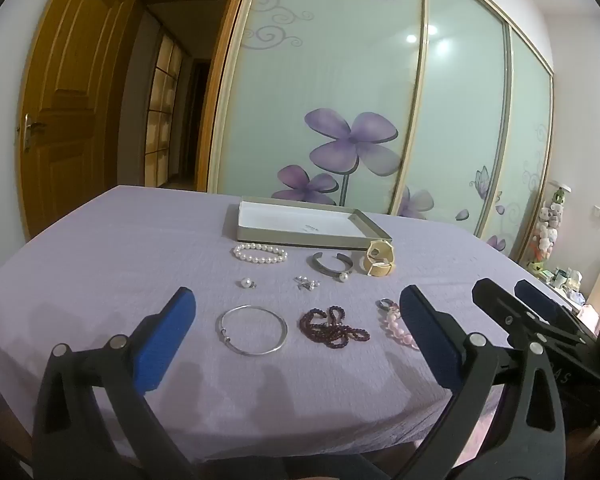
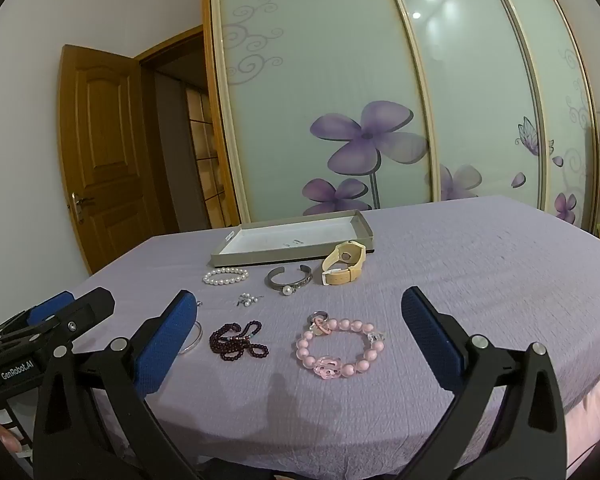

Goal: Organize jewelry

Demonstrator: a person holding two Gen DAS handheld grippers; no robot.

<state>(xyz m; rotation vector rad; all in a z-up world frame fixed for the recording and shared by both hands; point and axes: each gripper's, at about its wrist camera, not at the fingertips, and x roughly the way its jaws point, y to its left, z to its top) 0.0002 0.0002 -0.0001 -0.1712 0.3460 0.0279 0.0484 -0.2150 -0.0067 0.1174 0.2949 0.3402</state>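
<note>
Jewelry lies on a lilac-covered table [image 1: 100,248]. In the left wrist view I see a silver bangle [image 1: 253,330], dark red beads [image 1: 332,326], a pearl bracelet [image 1: 260,253], a grey cuff [image 1: 333,267], a cream watch [image 1: 378,261], small earrings [image 1: 306,283] and a pearl stud [image 1: 247,283]. A shallow grey box [image 1: 312,224] stands behind them. In the right wrist view a pink bead bracelet [image 2: 340,348] lies between my open fingers. My left gripper [image 1: 296,320] is open above the bangle. My right gripper [image 2: 298,320] is open and empty.
Sliding wardrobe doors with purple flowers [image 1: 352,144] stand behind the table. A wooden door [image 1: 64,100] is open at the left. The table's near edge [image 2: 340,456] is just ahead of both grippers. Soft toys [image 1: 548,224] hang at the right.
</note>
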